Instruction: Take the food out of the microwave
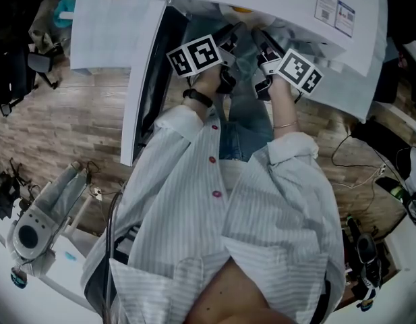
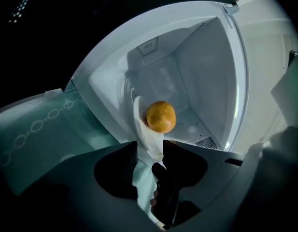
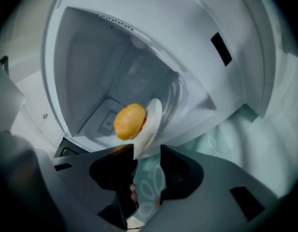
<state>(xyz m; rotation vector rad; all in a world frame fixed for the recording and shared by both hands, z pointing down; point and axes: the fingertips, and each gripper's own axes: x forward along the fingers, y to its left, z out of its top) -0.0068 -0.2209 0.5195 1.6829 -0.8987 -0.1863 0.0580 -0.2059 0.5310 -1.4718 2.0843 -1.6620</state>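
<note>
Head view looks steeply down; 2 gripper views closely share the microwave [image 2: 206, 71].

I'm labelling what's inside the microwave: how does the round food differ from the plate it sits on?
The food is orange-yellow; the plate is white. The food is a plump rounded lump; the plate is thin and flat. The plate spreads wider than the food. Both sit inside the open microwave.
</note>
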